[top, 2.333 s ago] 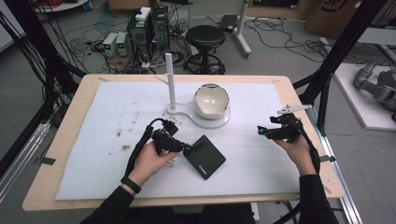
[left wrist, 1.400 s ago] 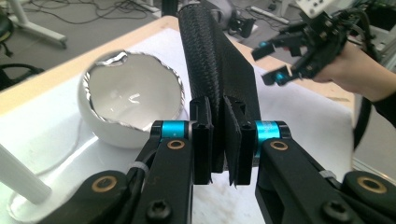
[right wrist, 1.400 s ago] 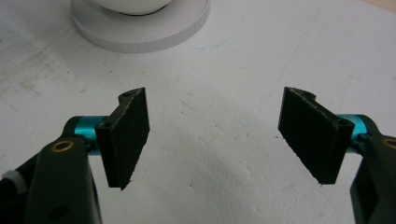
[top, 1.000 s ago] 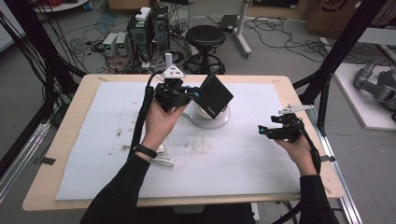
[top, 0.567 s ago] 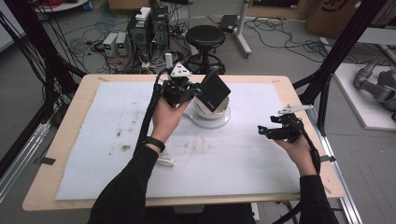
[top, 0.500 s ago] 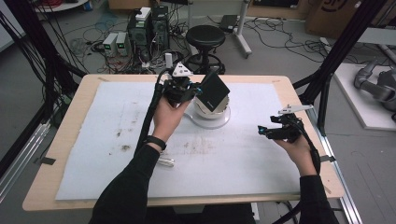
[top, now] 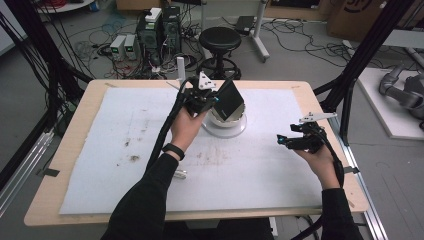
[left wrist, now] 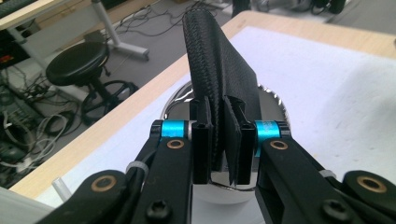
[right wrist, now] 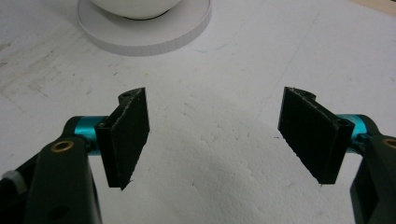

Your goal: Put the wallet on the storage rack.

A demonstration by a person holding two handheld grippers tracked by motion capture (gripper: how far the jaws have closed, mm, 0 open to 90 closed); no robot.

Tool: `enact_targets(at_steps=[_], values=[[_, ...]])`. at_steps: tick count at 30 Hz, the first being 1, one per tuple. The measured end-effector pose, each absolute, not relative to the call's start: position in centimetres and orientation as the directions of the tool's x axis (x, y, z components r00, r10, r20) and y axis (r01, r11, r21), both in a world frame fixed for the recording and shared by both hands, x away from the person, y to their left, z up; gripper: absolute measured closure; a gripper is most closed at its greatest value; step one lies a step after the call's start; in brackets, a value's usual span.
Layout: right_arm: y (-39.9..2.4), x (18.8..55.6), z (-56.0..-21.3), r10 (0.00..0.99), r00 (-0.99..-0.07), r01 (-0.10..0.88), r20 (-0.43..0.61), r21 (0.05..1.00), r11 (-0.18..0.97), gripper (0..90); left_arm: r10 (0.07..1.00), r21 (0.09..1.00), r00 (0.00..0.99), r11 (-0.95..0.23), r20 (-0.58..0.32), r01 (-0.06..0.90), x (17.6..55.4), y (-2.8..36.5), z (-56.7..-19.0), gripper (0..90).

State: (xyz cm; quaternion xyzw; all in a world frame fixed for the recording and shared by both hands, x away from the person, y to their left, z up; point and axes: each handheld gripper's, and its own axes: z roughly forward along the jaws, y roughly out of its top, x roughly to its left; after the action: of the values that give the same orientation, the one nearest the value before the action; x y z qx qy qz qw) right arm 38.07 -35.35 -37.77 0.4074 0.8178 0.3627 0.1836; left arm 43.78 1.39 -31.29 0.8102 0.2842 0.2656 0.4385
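Note:
My left gripper [top: 215,100] is shut on a flat black textured pouch [top: 231,100] and holds it tilted in the air, just over a shiny bowl [top: 226,119] on a round white base [top: 237,131]. In the left gripper view the pouch [left wrist: 219,70] stands on edge, pinched between both pads, and the bowl's rim [left wrist: 270,95] lies behind it. My right gripper [top: 283,141] hovers open near the table's right side. In its own view the right gripper [right wrist: 215,135] holds nothing, with the white base [right wrist: 144,35] ahead of it.
A white foam mat [top: 120,150] covers the wooden table [top: 65,155]. A white upright post [top: 180,66] stands behind the left hand. A small pale object [top: 180,174] lies by the left forearm. A stool [top: 220,40] and electronics sit on the floor beyond.
The left gripper has lifted the black pouch off the mat near the front and carried it back over the bowl. The right gripper has stayed where it was, open.

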Motion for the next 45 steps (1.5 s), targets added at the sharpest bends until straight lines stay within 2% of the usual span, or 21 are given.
enact_targets(at_steps=[9, 10, 12, 14, 17, 18, 27, 35, 45], values=[[-35.4, 38.1, -37.8, 0.799, -0.602, 0.534, -0.004, 0.742, 0.406, 25.3, 0.688, 0.833, 0.701, -0.489, 0.187, 0.259, 44.3, 0.6, -32.4, 80.6], [-35.4, 38.0, -37.8, 0.8, -0.601, 0.534, -0.003, 0.743, 0.404, 25.3, 0.695, 0.84, 0.7, -0.471, 0.165, 0.269, 44.4, 0.7, -32.6, 79.5], [-35.4, 38.0, -37.8, 0.801, -0.599, 0.536, -0.003, 0.742, 0.403, 25.3, 0.704, 0.849, 0.696, -0.448, 0.143, 0.279, 44.6, 0.8, -32.7, 72.2], [-35.5, 38.0, -37.9, 0.801, -0.599, 0.535, -0.002, 0.743, 0.402, 25.3, 0.723, 0.859, 0.682, -0.413, 0.108, 0.302, 44.9, 1.1, -32.7, 57.0], [-35.5, 38.0, -37.9, 0.8, -0.6, 0.535, -0.003, 0.742, 0.404, 25.3, 0.73, 0.864, 0.678, -0.389, 0.079, 0.319, 45.0, 1.7, -32.6, 52.0], [-35.5, 38.0, -37.9, 0.801, -0.599, 0.535, -0.004, 0.742, 0.404, 25.3, 0.735, 0.867, 0.675, -0.373, 0.059, 0.33, 45.1, 2.3, -32.6, 46.3], [-35.5, 38.0, -37.9, 0.801, -0.599, 0.537, -0.004, 0.74, 0.406, 25.4, 0.726, 0.895, 0.687, -0.323, 0.026, 0.307, 43.5, 4.6, -31.3, 41.0], [-35.5, 38.0, -37.9, 0.801, -0.598, 0.539, 0.0, 0.739, 0.403, 25.3, 0.708, 0.897, 0.704, -0.271, -0.06, 0.35, 41.0, 8.1, -30.4, 35.6], [-35.2, 38.1, -37.9, 0.797, -0.604, 0.54, -0.002, 0.735, 0.411, 25.3, 0.719, 0.859, 0.695, -0.356, -0.001, 0.369, 37.0, 12.0, -31.3, 32.3]])
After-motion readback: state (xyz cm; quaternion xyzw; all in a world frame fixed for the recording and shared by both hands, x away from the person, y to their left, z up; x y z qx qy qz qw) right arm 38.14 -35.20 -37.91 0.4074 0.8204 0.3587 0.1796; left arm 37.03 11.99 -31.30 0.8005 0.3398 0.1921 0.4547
